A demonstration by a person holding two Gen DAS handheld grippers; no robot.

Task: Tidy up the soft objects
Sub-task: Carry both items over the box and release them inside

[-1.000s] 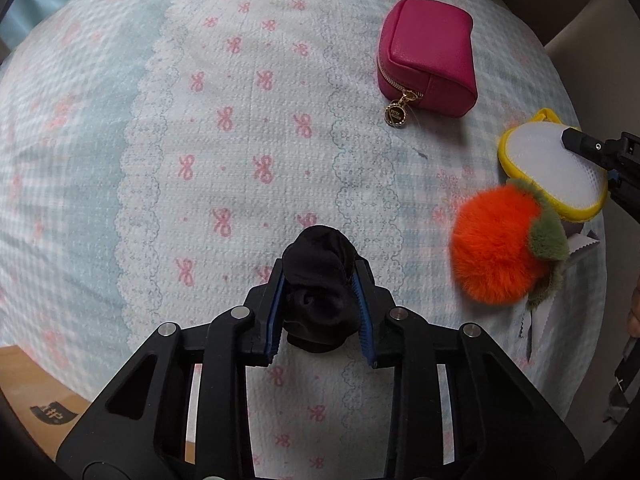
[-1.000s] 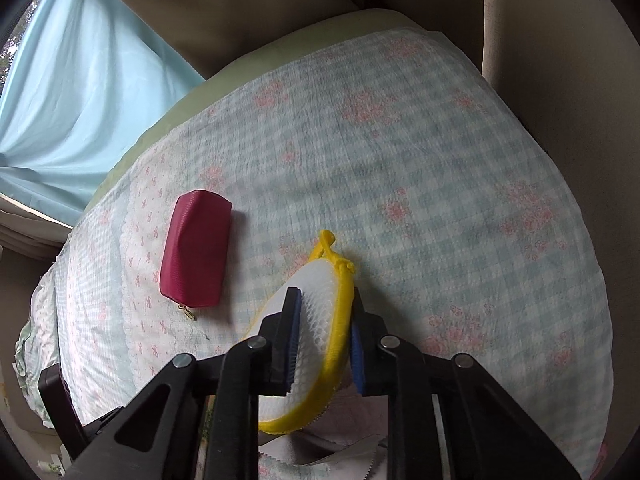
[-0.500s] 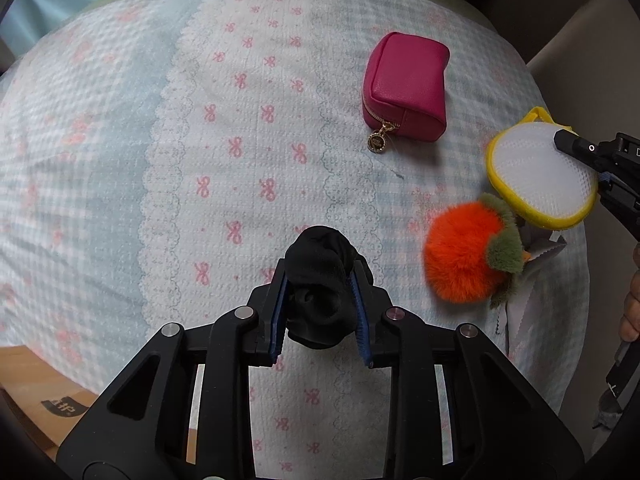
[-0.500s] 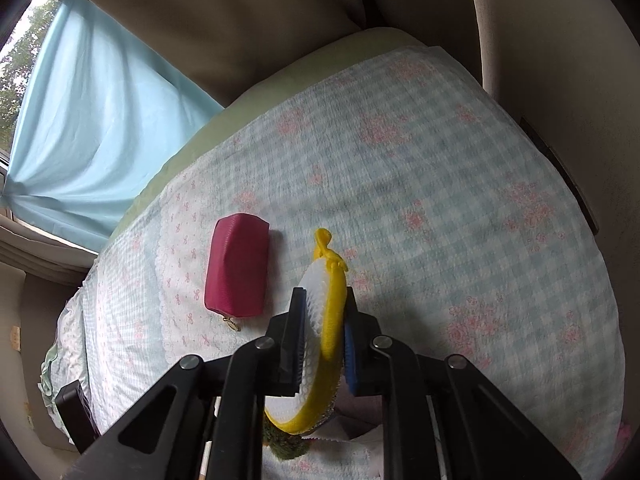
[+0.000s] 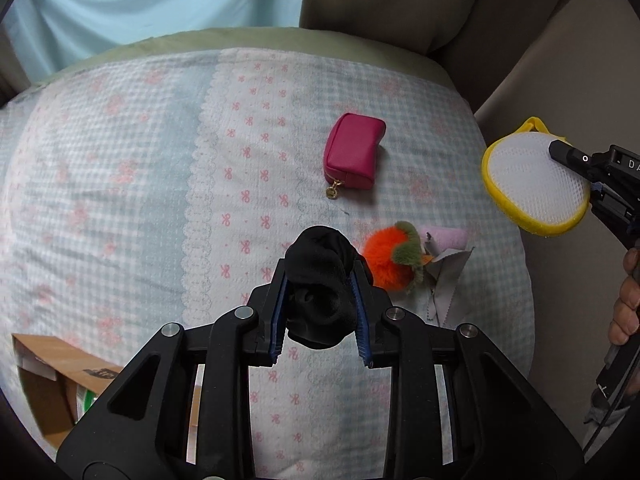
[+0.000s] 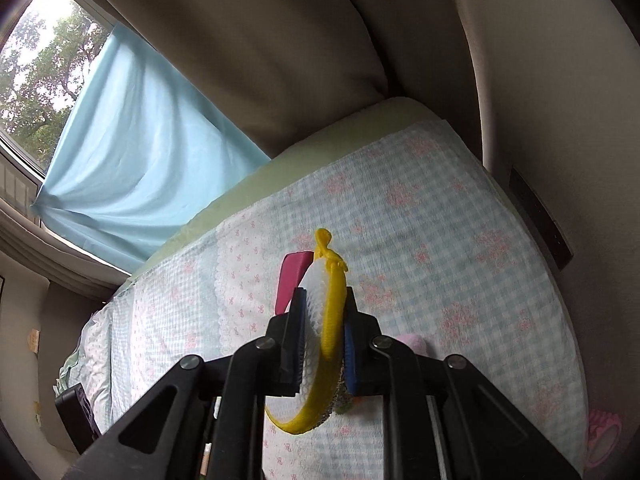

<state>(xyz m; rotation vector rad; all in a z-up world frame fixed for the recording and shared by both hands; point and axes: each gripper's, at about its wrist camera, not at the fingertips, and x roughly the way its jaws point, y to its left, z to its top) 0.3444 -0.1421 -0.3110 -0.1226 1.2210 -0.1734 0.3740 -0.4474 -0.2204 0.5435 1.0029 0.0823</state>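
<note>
My left tongs (image 5: 322, 298) squeeze a black balled-up sock (image 5: 320, 280) above the bed's (image 5: 120, 184) near edge. My right tongs (image 6: 322, 332) pinch a round yellow-rimmed mesh sponge (image 6: 326, 312), edge-up, off the bed's right side. The pink zip pouch (image 5: 354, 152) lies ahead, nearer my left.

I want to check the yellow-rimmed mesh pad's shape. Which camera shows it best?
The left wrist view: the mesh pad faces the camera, round, held by the right claw. The right wrist view shows it only edge-on between the fingers.
</note>
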